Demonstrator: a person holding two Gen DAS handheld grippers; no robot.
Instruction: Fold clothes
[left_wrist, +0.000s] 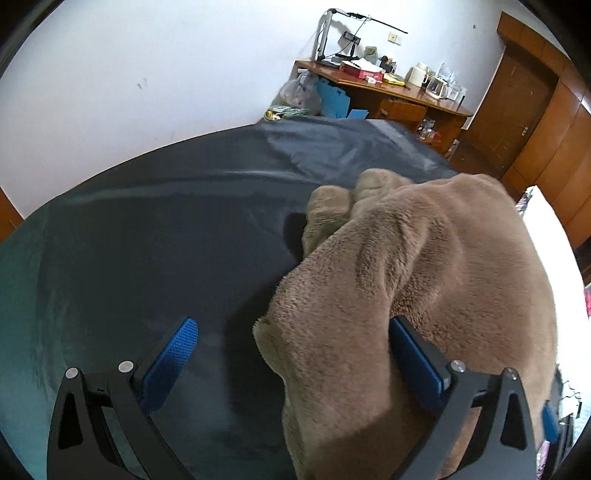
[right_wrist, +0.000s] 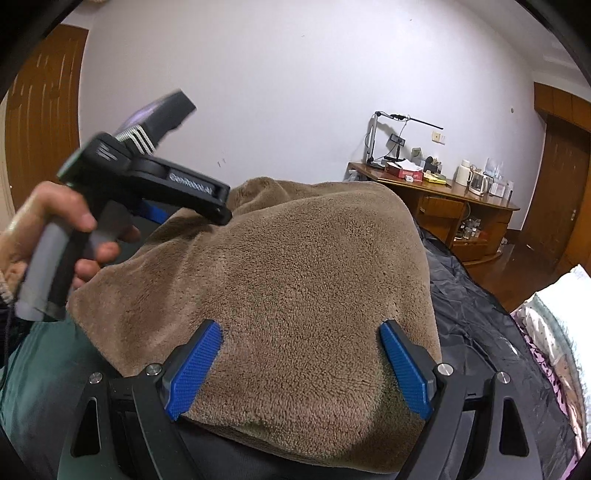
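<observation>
Lying bunched on the sheet (left_wrist: 147, 229), the fleece (left_wrist: 406, 266) sits between both grippers' spread fingers. Only the right view shows the hand (right_wrist: 48, 229) holding the left gripper (left_wrist: 291, 354); the right gripper (right_wrist: 301, 354) grips nothing.

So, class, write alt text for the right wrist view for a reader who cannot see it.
A brown fleece garment lies heaped on a dark bed cover, between the open blue-padded fingers of the right gripper. At left, a hand holds the left gripper over the fleece; a cluttered wooden desk stands behind.
</observation>
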